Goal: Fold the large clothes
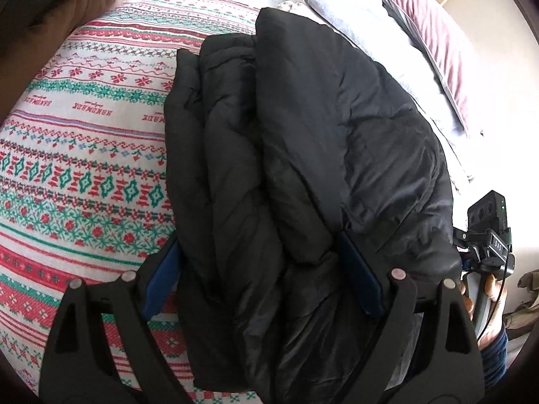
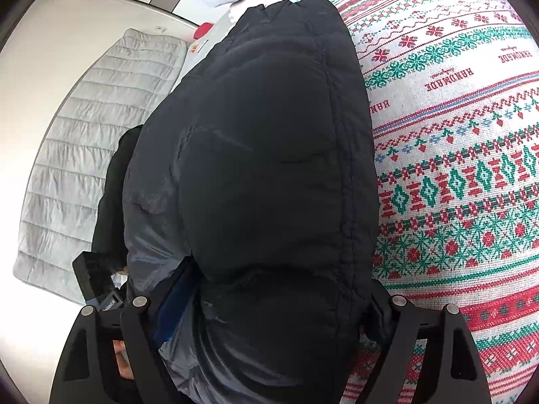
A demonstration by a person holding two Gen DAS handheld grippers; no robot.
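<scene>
A thick black padded jacket [image 1: 303, 134] lies folded into a long bundle on a bedspread [image 1: 84, 175] with red and green knit patterns. My left gripper [image 1: 257, 235] straddles the near end of the bundle; the jacket fills the wide gap and bulges against both blue pads [image 1: 161, 276]. In the right wrist view the same jacket [image 2: 262, 141] fills the gap of my right gripper [image 2: 281, 272]. There its left blue pad [image 2: 175, 303] presses the fabric, while folds hide the right pad. The right-hand tool and a hand [image 1: 488, 262] show at the left view's right edge.
The patterned bedspread [image 2: 454, 175] spreads out to one side of the jacket. A grey blanket [image 1: 353, 33] and a purple pillow [image 1: 438, 40] lie beyond it. A grey quilted mat [image 2: 84, 155] lies on the pale floor beside the bed. A brown padded item [image 1: 60, 10] sits at the far corner.
</scene>
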